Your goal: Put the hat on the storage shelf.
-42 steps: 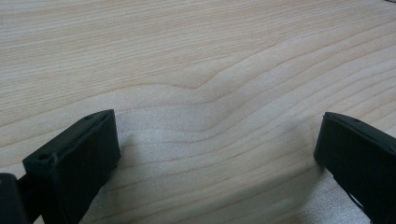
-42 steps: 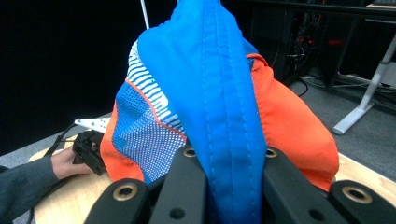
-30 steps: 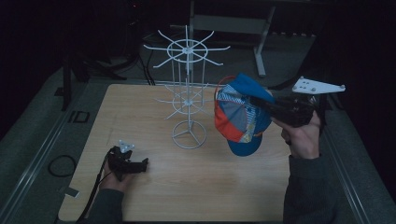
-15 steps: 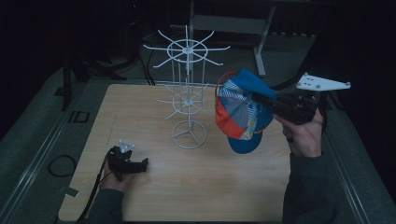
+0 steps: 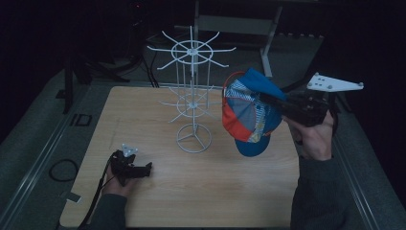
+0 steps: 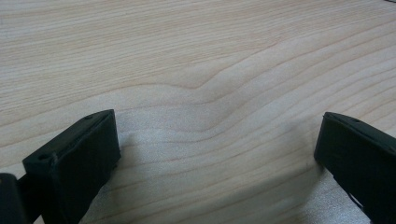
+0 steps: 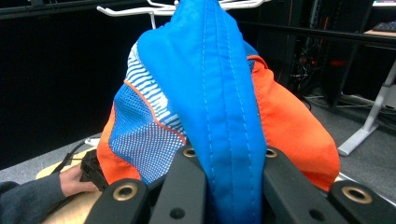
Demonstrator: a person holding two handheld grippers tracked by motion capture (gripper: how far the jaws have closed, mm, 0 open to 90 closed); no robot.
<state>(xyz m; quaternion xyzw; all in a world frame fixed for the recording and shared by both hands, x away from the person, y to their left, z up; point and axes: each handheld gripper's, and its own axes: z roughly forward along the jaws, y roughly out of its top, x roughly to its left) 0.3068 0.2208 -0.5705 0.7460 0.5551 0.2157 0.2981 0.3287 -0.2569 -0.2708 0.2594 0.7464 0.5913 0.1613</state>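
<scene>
A blue, orange and striped cap (image 5: pixel 249 112) hangs in the air to the right of a white wire display stand (image 5: pixel 192 96), held up by my right gripper (image 5: pixel 268 99), which is shut on its blue fabric. In the right gripper view the two black jaws pinch a fold of the cap (image 7: pixel 219 93) between them, and my right gripper (image 7: pixel 226 161) points toward the stand's hooks (image 7: pixel 126 10). My left gripper (image 5: pixel 146 167) rests low on the wooden table (image 5: pixel 143 115) at the front left. Its jaws stand wide apart over bare wood, the left gripper (image 6: pixel 217 149) holding nothing.
The wire stand has two tiers of radiating hooks and a round base (image 5: pixel 193 139) near the table's middle. A black cable (image 5: pixel 61 168) trails off the table's left edge. A metal desk frame (image 5: pixel 268 33) stands behind the table in the dark.
The right hand has shifted the cap slightly to the right and tilted it, so its blue brim hangs lower. The left gripper has stayed where it was.
</scene>
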